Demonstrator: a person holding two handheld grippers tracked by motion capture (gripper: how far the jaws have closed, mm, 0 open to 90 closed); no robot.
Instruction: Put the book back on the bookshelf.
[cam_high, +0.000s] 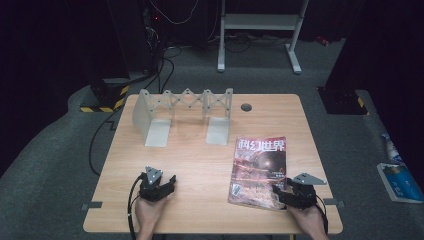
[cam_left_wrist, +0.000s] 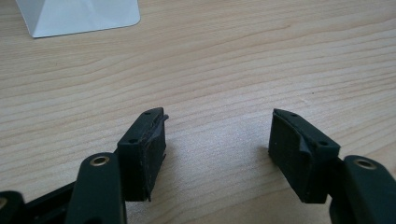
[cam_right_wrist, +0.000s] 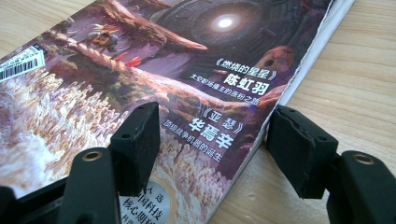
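Listing by size, largest first: table (cam_high: 200, 165), light wood, bearing all items. Rack (cam_high: 182, 107), grey metal, an expanding book stand with lattice back and two flat end plates, at the far left-centre of the table, well apart from both hands; one plate's corner (cam_left_wrist: 79, 18) shows at the top of the left gripper view. Magazine (cam_high: 260, 170), glossy cover with Chinese title, lying flat at the near right, cover up, long axis running from the person's side toward the far edge, slightly tilted; its near right corner lies under the right gripper. Right gripper (cam_high: 292, 192), in the right hand at the near right edge; jaws stand wide apart, straddling the magazine's right edge in the right gripper view (cam_right_wrist: 212, 140), one jaw over the cover, the other over bare wood just beside the page block; nothing is clamped. Left gripper (cam_high: 159, 186), in the left hand at the near left, jaws wide apart over bare wood (cam_left_wrist: 217, 149), holding nothing, well apart from the magazine, which lies to its right. Judgement: the right hand is much the nearer; the grip turns on getting one jaw under that right edge, and the rack lies away and to the left of the magazine.
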